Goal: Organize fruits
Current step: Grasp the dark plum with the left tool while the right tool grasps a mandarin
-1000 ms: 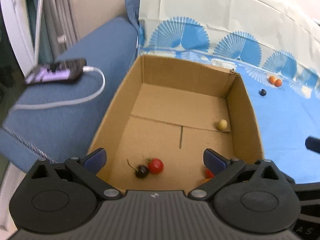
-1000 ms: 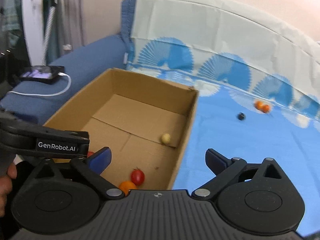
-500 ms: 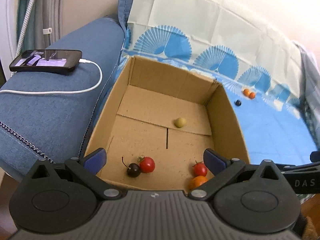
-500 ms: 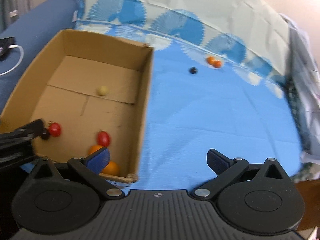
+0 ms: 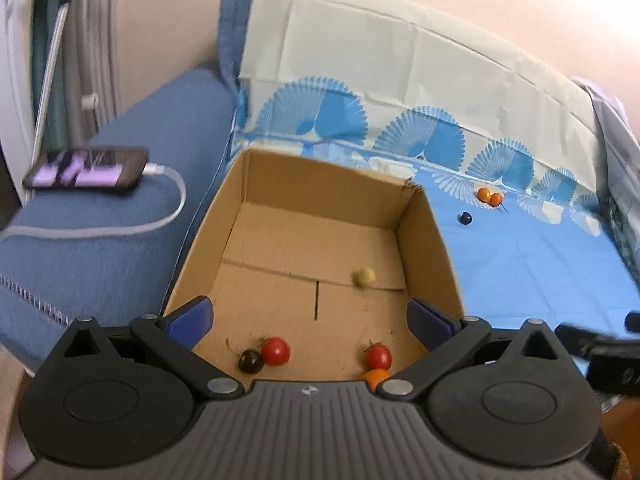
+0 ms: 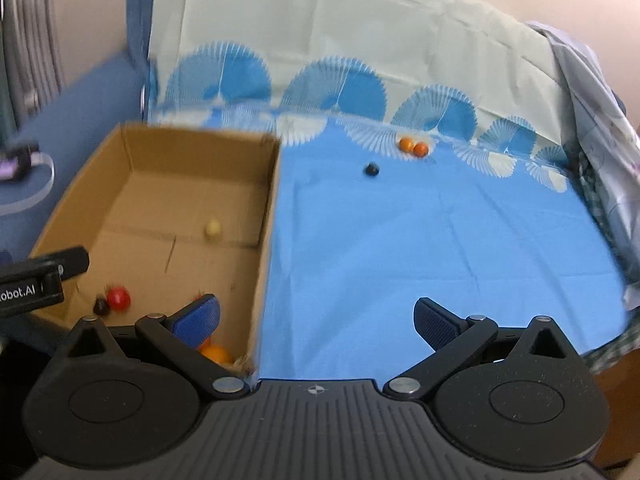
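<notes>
An open cardboard box [image 5: 428,240] [image 6: 72,208] stands on the blue cloth. It holds a yellow fruit [image 5: 364,276] [image 6: 213,229], a red tomato [image 5: 275,351] [image 6: 118,298] beside a dark fruit [image 5: 251,361] [image 6: 101,305], another red tomato [image 5: 378,356] and an orange fruit [image 5: 375,377] [image 6: 216,353]. On the cloth at the back lie two orange fruits [image 5: 490,196] [image 6: 413,146] and a dark fruit [image 5: 465,218] [image 6: 371,169]. My left gripper [image 5: 310,320] is open and empty over the box's near edge. My right gripper [image 6: 316,318] is open and empty over the box's right wall and the cloth.
A phone [image 5: 86,170] on a white cable lies on the blue sofa arm [image 5: 100,240] left of the box. The patterned cloth [image 6: 440,248] runs up the sofa back. A crumpled fabric [image 6: 600,120] hangs at the far right.
Both views have pulled back and tilted up a little. The right gripper has shifted so the loose fruits sit nearer the centre. Both grippers stay open and the fruits have not moved.
</notes>
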`<state>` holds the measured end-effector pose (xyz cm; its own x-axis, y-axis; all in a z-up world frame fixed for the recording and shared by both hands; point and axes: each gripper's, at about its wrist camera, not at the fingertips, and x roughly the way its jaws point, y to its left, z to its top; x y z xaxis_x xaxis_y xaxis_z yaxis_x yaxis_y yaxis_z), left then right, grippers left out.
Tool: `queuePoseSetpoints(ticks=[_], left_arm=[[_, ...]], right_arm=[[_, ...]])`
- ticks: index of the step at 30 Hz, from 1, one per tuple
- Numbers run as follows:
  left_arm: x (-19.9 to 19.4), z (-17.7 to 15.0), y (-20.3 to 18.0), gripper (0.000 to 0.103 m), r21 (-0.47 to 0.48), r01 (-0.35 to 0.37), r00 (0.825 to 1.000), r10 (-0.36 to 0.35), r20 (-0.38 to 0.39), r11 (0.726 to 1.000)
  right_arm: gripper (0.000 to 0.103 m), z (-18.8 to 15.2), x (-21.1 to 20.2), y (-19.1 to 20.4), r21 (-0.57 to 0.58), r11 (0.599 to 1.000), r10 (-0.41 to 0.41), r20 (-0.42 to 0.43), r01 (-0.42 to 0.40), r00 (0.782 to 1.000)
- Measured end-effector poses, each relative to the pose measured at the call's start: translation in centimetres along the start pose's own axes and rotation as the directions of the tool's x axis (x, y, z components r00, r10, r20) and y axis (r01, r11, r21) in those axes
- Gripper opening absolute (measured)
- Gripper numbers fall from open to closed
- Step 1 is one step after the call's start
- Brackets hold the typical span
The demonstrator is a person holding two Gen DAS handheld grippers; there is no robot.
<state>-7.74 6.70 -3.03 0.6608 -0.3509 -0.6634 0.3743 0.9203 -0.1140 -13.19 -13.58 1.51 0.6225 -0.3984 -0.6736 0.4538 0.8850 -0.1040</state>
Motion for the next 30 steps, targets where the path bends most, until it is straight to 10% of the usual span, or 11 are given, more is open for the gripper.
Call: queuePoseSetpoints(ticks=[12,21,30], left_arm=[[3.0,7.6,-15.1,0.103,0.201,0.139,0.989,-0.145,0.016,0.97],[20.2,13.1,-28.6,0.103,0.334,0.163,0.986,-0.139,-0.095,0.928],[39.2,12.8,-31.7,0.103,0.372,0.143,0.956,-0.031,-0.292,0.917]], right_arm=[[0.102,2.6,4.5,-18.7,0.272,0.962,-0.075,0.262,0.001,0.962],[0.102,6.8,20.5,-27.6,0.281,0.959,-0.093,0.215,0.029,0.972],[0.102,11.5,38.4,-28.0,0.118,0.992,0.022,0.167,-0.042,0.986]])
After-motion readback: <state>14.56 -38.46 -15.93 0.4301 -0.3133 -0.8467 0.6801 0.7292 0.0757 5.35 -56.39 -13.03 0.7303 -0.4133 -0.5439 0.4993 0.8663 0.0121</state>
